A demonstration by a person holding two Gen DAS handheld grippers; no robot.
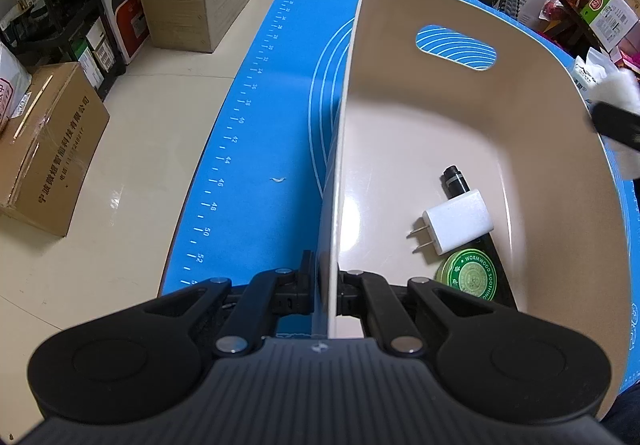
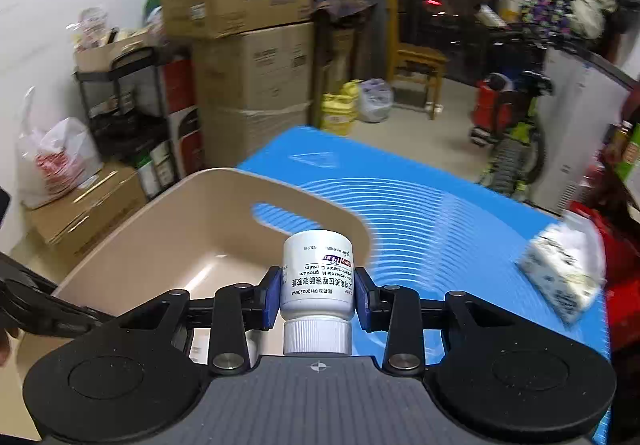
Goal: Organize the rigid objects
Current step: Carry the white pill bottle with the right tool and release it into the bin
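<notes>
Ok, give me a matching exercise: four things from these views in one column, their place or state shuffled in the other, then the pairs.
Things
1. white pill bottle
2. white charger plug
3. green round tin
4. beige bin

Places or states
A. lying in the bin, prongs pointing toward the bin's left wall
B. left wall clamped by the left tongs
C. held upside down, cap toward the camera, in the right tongs
D. on the bin floor, nearest the camera, beside the plug

Pairs: 1-C, 2-A, 3-D, 4-B
</notes>
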